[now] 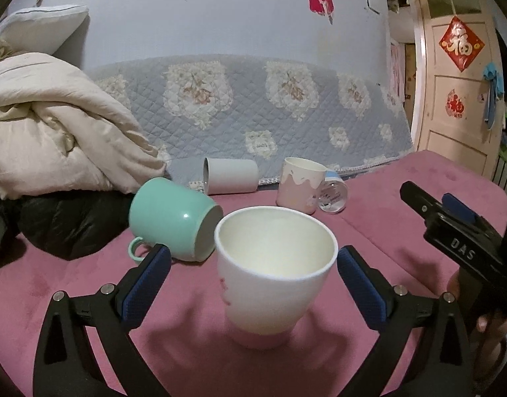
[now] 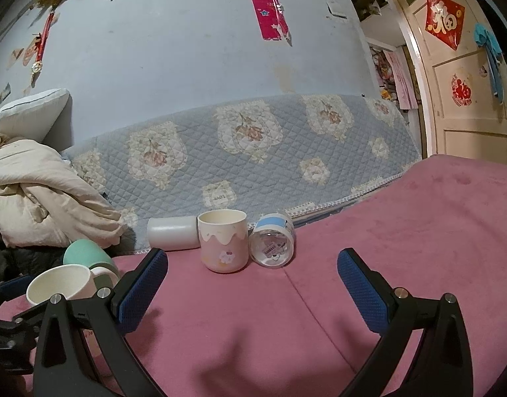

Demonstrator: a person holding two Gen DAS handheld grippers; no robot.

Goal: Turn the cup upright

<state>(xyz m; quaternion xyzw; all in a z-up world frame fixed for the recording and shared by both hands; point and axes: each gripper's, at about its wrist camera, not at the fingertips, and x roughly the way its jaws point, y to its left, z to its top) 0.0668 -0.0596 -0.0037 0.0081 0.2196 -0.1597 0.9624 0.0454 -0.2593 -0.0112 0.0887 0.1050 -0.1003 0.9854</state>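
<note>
A white cup [image 1: 273,284] stands upright on the pink cover, between the open fingers of my left gripper [image 1: 253,271], which do not touch it. It also shows at the left of the right wrist view [image 2: 60,284]. A green mug [image 1: 174,218] lies on its side just behind it, handle down. A white-grey cup [image 1: 232,175] lies on its side at the back. A pink cup [image 2: 223,241] stands upright. A clear cup with a blue band [image 2: 272,244] lies tipped beside it. My right gripper [image 2: 253,271] is open and empty, in front of the pink cup.
A beige duvet [image 1: 55,125] and a dark bundle [image 1: 68,225] lie at the left. A quilted blue cover [image 1: 253,106] rises behind the cups. A door [image 1: 458,76] stands at the right. The right gripper's body [image 1: 452,231] shows at the right of the left wrist view.
</note>
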